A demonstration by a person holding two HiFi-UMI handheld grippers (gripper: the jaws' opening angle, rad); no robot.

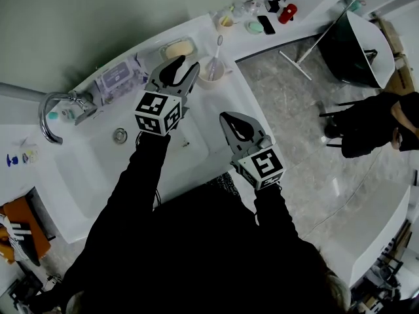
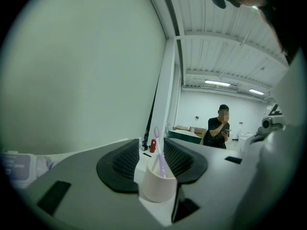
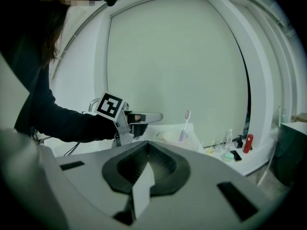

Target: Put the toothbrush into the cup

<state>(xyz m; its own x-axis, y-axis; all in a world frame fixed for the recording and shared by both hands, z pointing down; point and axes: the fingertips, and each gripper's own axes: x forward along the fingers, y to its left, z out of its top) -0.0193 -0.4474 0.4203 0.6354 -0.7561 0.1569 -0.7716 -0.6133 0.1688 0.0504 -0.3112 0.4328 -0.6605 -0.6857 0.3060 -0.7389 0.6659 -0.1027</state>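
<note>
Head view: a white sink counter (image 1: 252, 106) ran across the frame, w/ the person's two grippers above it. The left gripper (image 1: 187, 67) stood w/ jaws spread wide and nothing pinched, tips just beside the pale cup (image 1: 213, 72) near the counter's back edge. The right gripper (image 1: 230, 120), by the counter's near rim, had jaws together, empty. The lilac toothbrush (image 1: 217, 50) stood in the cup, brush head up.
</note>
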